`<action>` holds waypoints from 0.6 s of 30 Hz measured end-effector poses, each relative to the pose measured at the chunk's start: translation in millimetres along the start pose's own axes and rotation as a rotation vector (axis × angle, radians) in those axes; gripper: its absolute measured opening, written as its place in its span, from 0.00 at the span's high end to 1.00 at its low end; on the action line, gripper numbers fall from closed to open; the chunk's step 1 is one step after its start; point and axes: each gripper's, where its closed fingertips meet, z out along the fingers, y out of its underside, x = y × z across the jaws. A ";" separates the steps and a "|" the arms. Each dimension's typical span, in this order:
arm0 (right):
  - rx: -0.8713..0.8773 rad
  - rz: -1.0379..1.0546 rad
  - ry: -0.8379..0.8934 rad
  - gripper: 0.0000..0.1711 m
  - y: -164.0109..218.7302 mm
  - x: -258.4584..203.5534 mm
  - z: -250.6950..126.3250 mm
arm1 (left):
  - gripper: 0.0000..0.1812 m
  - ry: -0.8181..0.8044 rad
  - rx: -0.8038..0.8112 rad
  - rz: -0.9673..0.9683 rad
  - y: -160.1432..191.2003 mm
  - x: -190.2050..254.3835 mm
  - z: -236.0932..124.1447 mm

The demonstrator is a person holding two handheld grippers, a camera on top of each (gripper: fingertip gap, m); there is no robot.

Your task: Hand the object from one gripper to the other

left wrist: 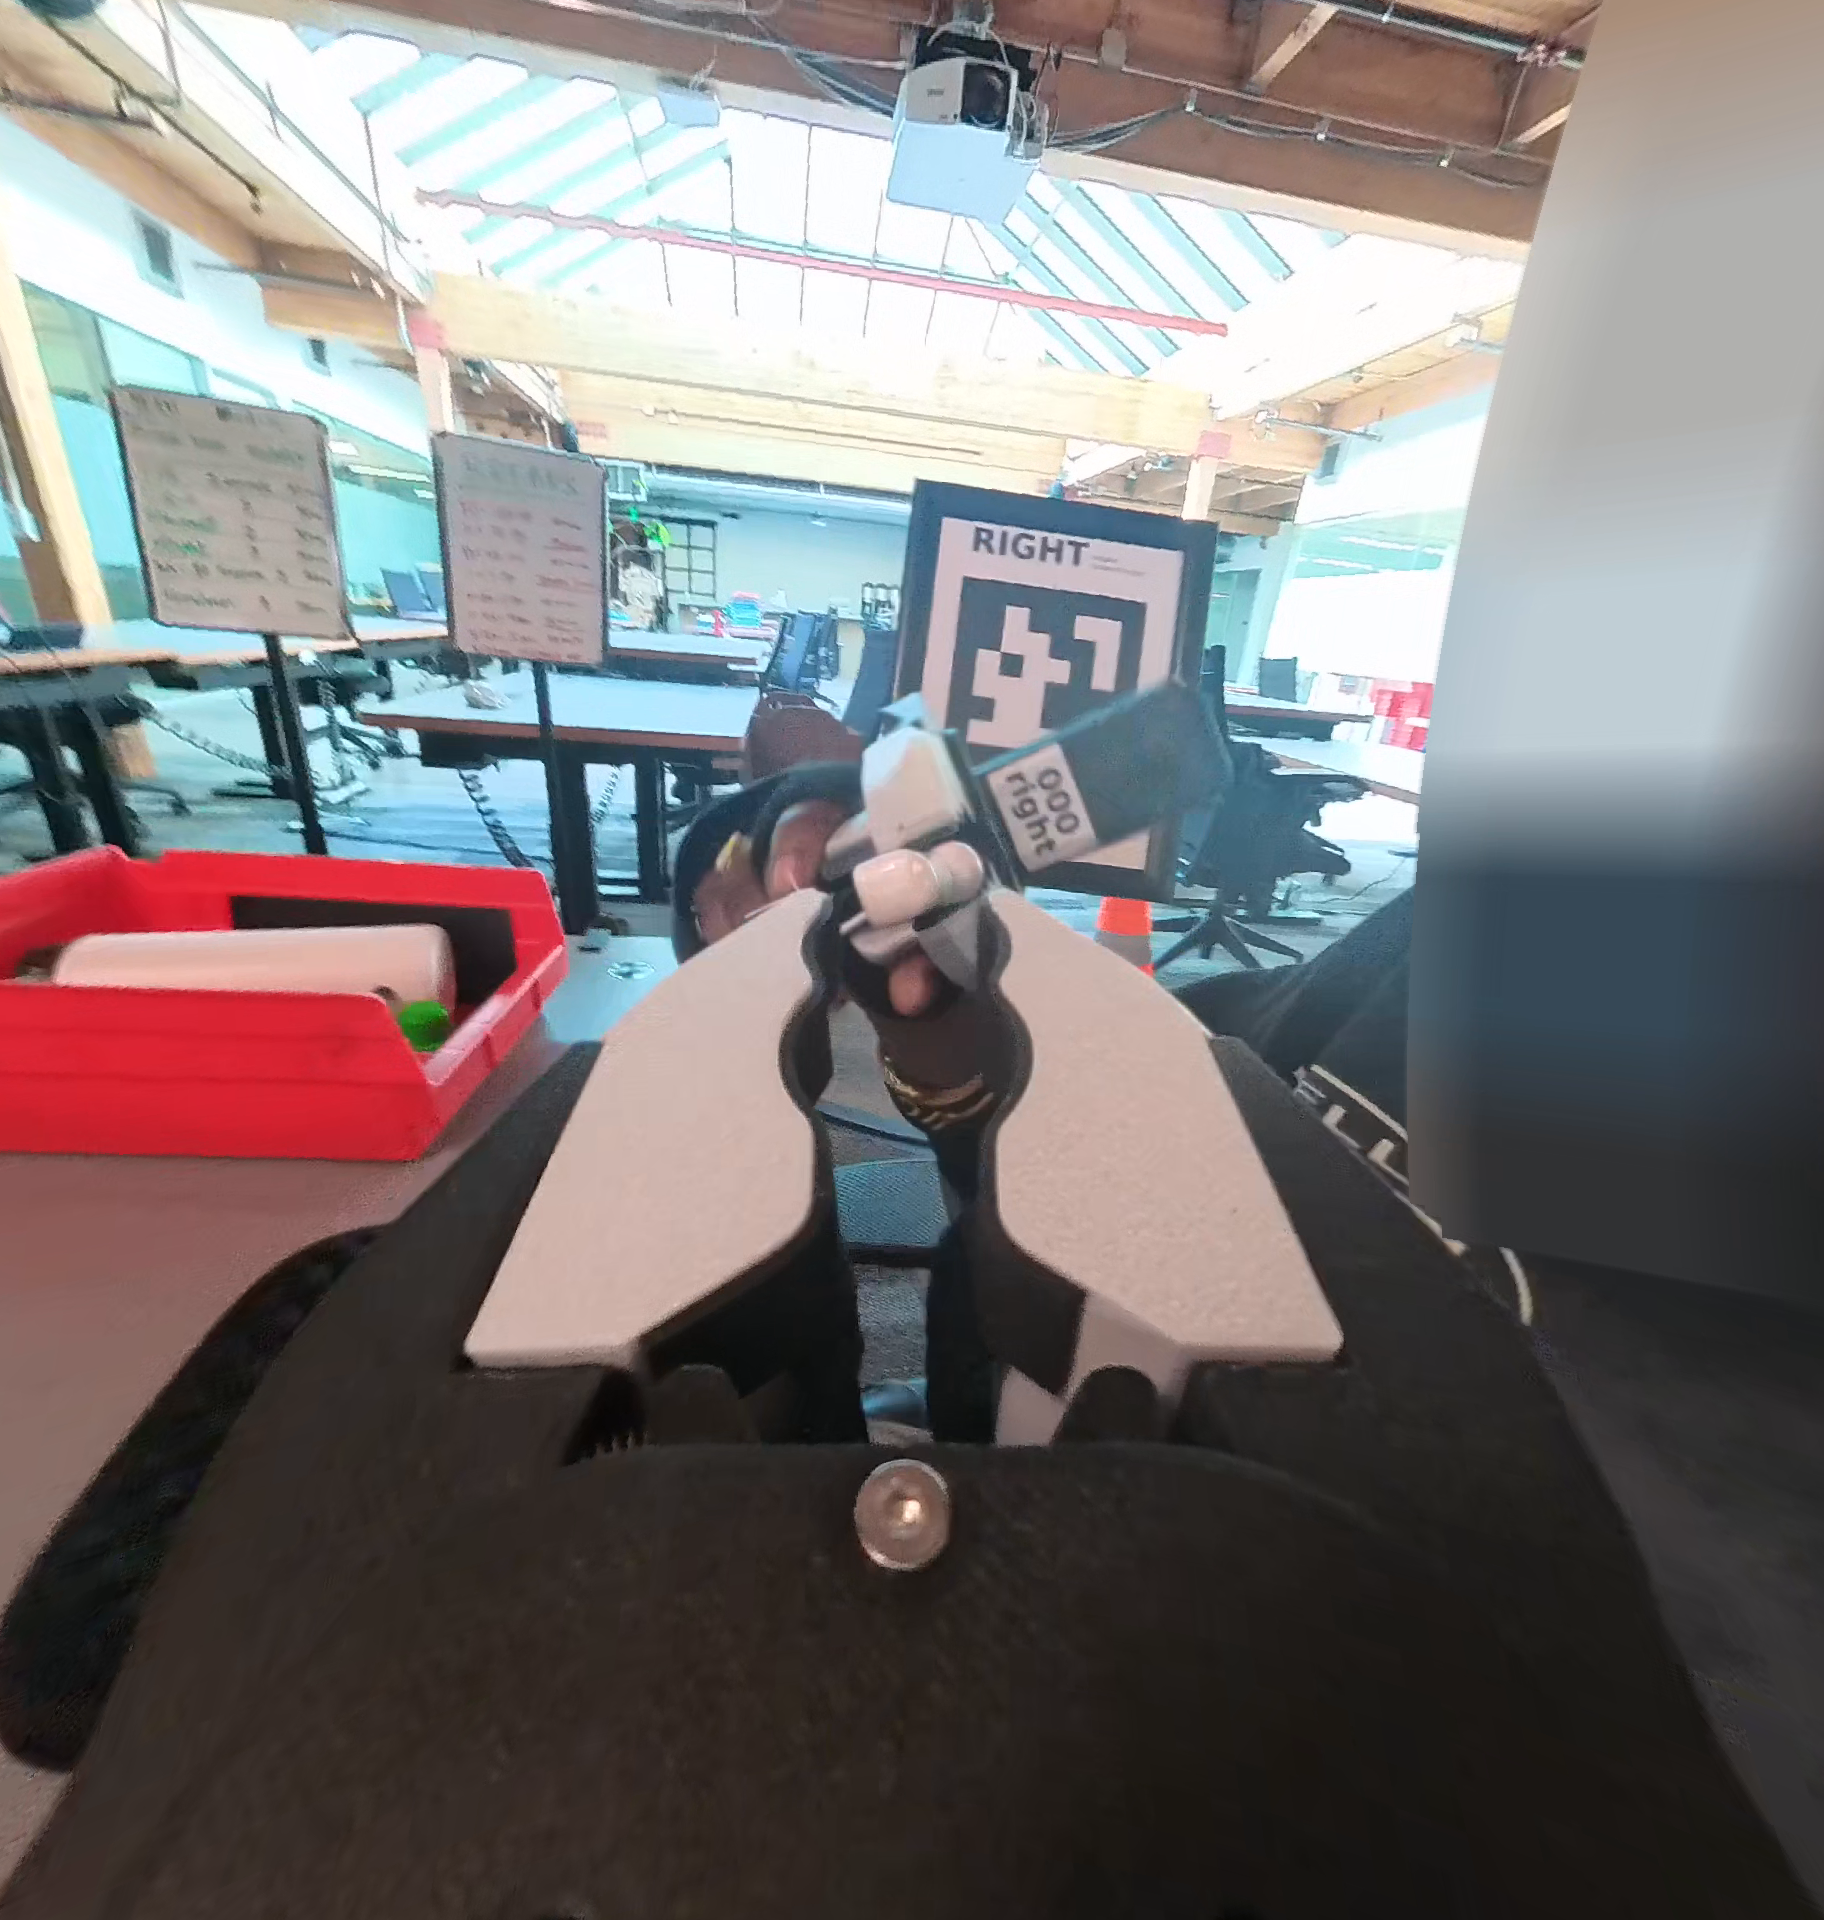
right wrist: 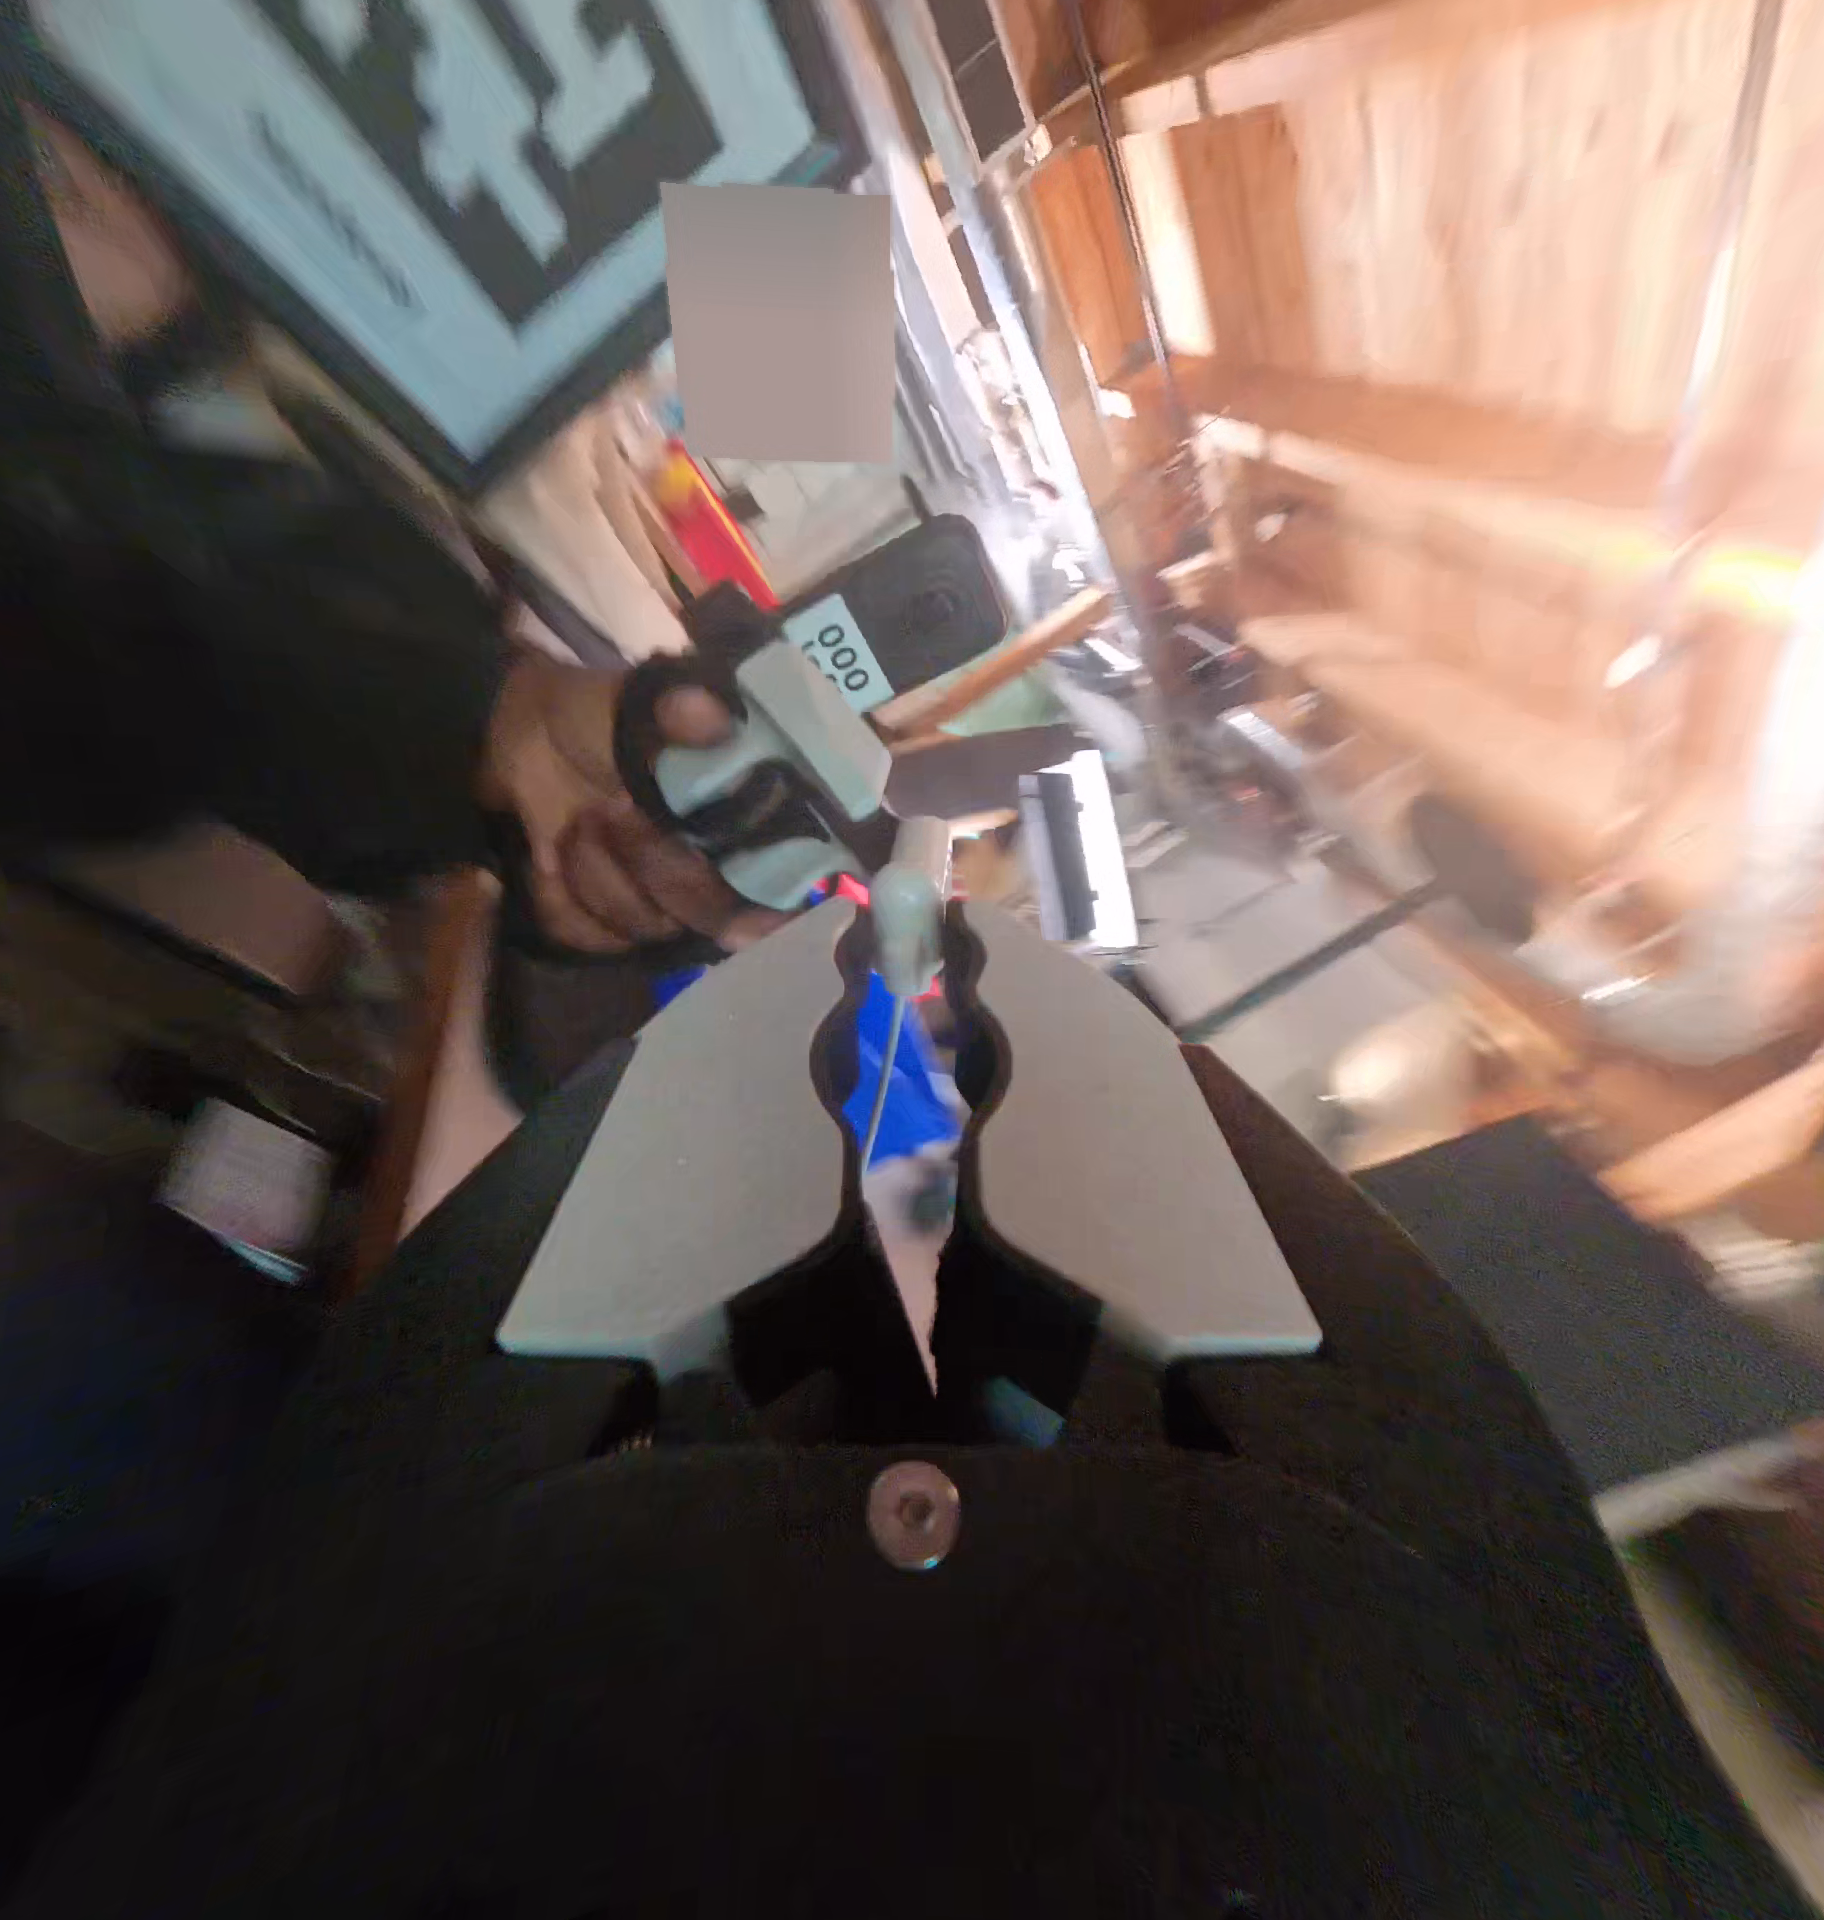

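Note:
A small white object [left wrist: 903,881] with a thin wire hangs in mid-air between the two grippers. My right gripper [right wrist: 905,920] is shut on the small white object [right wrist: 903,930], and the wire trails down between its grey fingers. In the left wrist view the right gripper [left wrist: 923,862] comes in from above, held by a gloved hand [left wrist: 918,997]. My left gripper [left wrist: 913,914] is open, with one fingertip on each side of the object. In the right wrist view the left gripper [right wrist: 856,836] sits just beyond and to the left of the object, held by a hand [right wrist: 596,831].
A red bin [left wrist: 212,1049] stands on the grey table [left wrist: 108,1299] at the left and holds a white roll [left wrist: 253,961] and a green item [left wrist: 425,1023]. Two whiteboards on stands [left wrist: 233,520], desks and an orange cone [left wrist: 1124,920] lie farther back. The right wrist view is blurred.

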 end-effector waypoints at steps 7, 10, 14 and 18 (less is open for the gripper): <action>-0.072 -0.437 0.035 0.92 -0.4 -11.2 0.0 | 0.91 0.036 -0.027 -0.052 5.7 3.9 3.7; -0.071 -0.432 0.036 0.92 0.3 -11.3 0.0 | 0.92 0.045 -0.029 -0.025 5.0 6.7 3.6; -0.009 -0.173 0.100 0.87 -7.6 3.3 0.3 | 0.92 0.036 0.078 0.162 -8.8 10.7 0.0; 0.106 0.448 0.032 0.78 -11.0 20.6 -3.7 | 0.93 -0.037 0.112 0.395 -17.3 11.8 -4.9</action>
